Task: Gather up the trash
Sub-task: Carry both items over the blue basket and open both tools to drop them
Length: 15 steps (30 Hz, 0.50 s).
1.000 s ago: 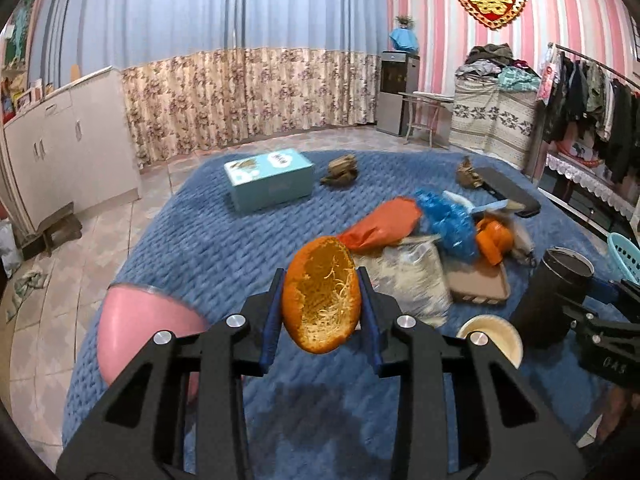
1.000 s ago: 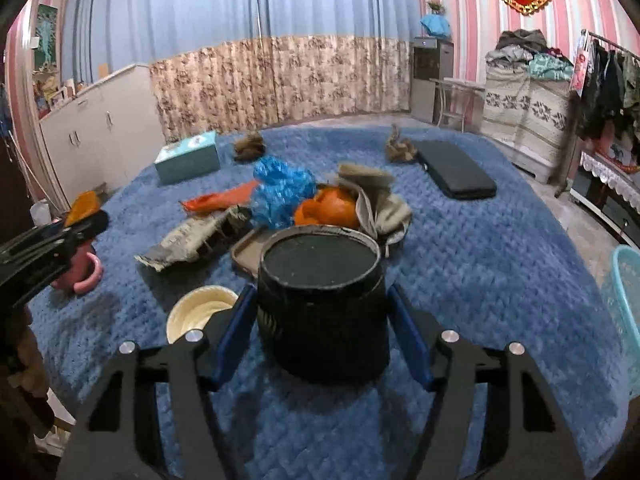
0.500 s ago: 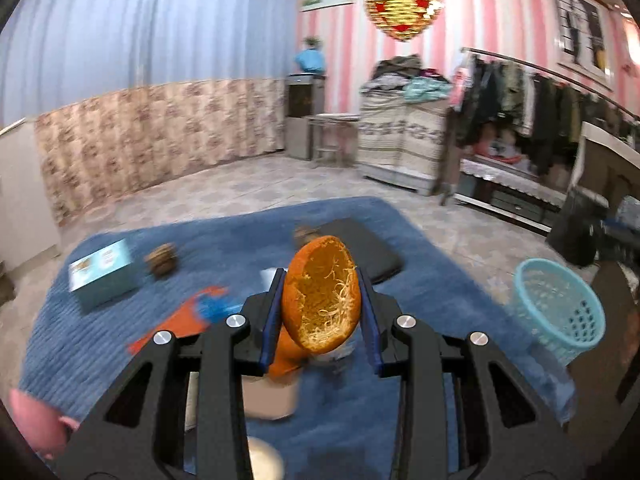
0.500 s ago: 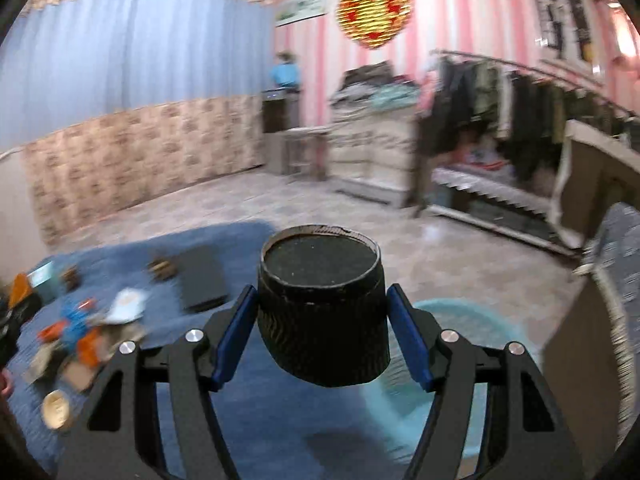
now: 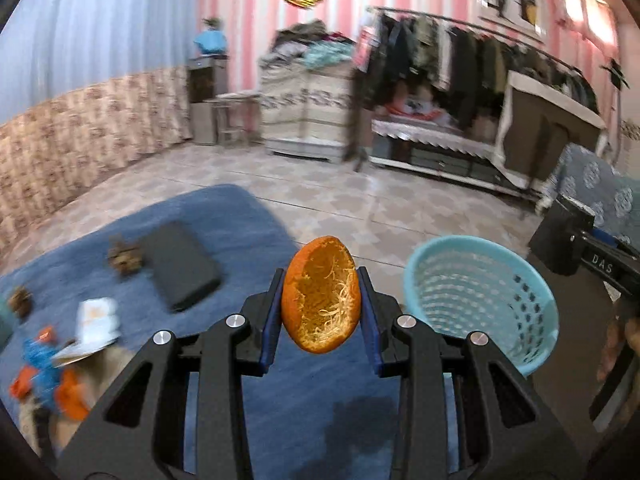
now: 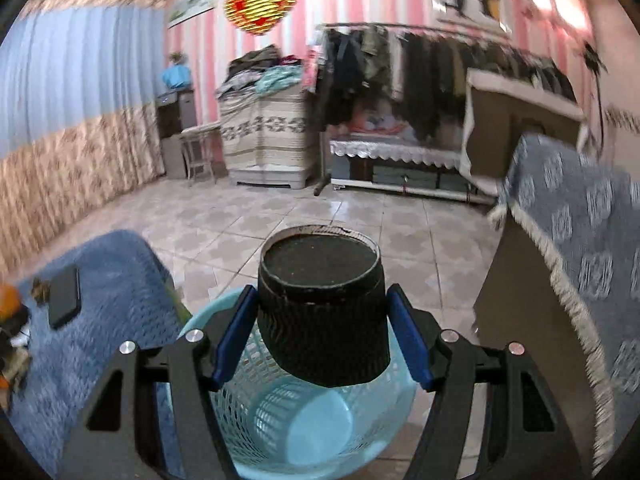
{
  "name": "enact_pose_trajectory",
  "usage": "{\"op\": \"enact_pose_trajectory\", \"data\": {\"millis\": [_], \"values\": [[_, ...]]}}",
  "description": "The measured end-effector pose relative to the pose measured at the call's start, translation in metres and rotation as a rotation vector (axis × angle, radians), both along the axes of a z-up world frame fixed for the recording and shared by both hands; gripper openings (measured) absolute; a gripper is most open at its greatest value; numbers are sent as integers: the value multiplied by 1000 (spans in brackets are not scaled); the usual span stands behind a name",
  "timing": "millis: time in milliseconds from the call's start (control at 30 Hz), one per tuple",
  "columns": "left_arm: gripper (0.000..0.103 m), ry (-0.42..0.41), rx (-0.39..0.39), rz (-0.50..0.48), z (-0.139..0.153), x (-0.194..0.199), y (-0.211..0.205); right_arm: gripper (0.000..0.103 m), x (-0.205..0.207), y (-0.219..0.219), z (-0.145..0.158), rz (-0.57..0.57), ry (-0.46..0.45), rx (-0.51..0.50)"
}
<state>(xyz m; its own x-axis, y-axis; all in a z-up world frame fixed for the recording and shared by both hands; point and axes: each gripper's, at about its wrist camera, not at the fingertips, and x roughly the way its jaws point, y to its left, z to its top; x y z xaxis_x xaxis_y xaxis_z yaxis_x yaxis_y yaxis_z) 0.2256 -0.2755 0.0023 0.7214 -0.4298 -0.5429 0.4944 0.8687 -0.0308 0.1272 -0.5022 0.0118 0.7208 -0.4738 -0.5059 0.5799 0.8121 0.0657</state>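
My left gripper (image 5: 320,316) is shut on an orange peel half (image 5: 320,300) and holds it in the air over the blue table cover, left of a light blue mesh basket (image 5: 480,304). My right gripper (image 6: 322,332) is shut on a black ribbed paper cup (image 6: 322,312), held upside down right above the same basket (image 6: 304,424), which looks empty. The right gripper with the cup also shows at the right edge of the left wrist view (image 5: 568,236).
More litter lies on the blue table cover (image 5: 224,216) at the left: white paper (image 5: 96,320), blue and orange scraps (image 5: 44,372), brown bits (image 5: 124,258). A black flat case (image 5: 180,264) lies there too. Tiled floor, a clothes rack and a covered bench lie beyond.
Both grippers have swung right, away from the litter pile toward the basket. The cup now hangs over the basket, and the peel is beside it. Both grips are unchanged.
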Motion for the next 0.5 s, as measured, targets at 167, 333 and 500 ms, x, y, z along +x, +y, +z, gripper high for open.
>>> {"op": "enact_pose_trajectory", "data": {"millis": [167,333,500], "values": [[36,33,19,-121,-22,11,-65,66,7,-36,-26,-60,20,48],[36,50,62,-231,-47,17,-129,66,3,-56,-38,-123,26,91],[46,46,74,-273,-56,21,-163,66,0,-65,-45,-147,33,103]]}}
